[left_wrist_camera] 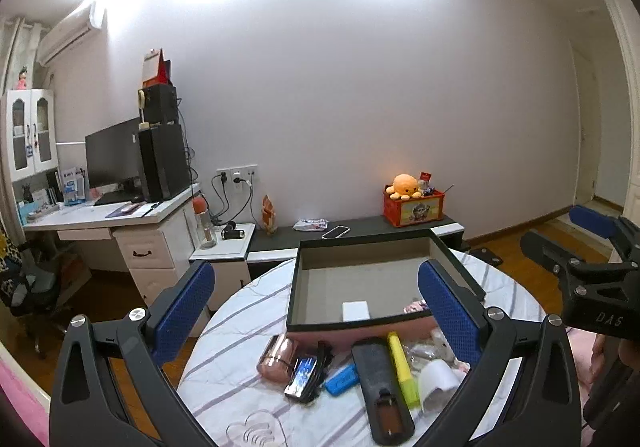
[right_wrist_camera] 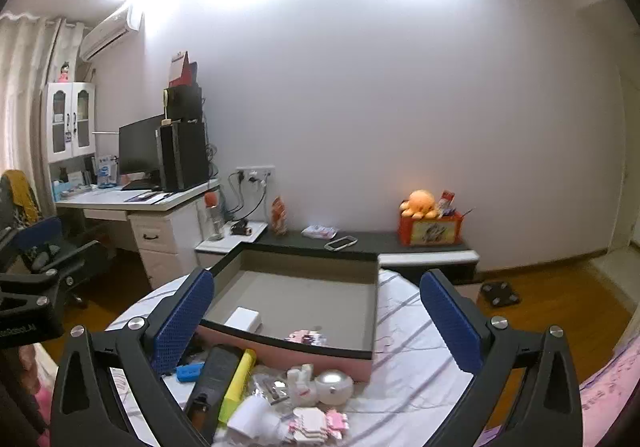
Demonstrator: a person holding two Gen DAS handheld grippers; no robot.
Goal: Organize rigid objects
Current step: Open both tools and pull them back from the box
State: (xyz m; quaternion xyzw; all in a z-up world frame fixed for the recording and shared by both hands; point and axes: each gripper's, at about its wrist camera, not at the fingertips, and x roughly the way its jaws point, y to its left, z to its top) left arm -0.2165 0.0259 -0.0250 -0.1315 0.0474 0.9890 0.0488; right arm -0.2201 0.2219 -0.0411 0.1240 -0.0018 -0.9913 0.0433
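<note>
Nearest me, loose items bunch at the worktop (left_wrist_camera: pixel 224 375) near edge, left to right: rose-gold case (left_wrist_camera: pixel 277 358), blue tag (left_wrist_camera: pixel 341 379), black remote (left_wrist_camera: pixel 382 387), yellow highlighter (left_wrist_camera: pixel 402 367), white cup (left_wrist_camera: pixel 438 381). I read that pile as staged for sorting into the open box (left_wrist_camera: pixel 360 279) just behind it; box already holds a white block (left_wrist_camera: pixel 355 311) and a pink piece (right_wrist_camera: pixel 306 338). Left tongs (left_wrist_camera: pixel 316 307) wide apart, nothing between the pads. Right tongs (right_wrist_camera: pixel 316 323) likewise wide, gripping nothing, touching nothing.
</note>
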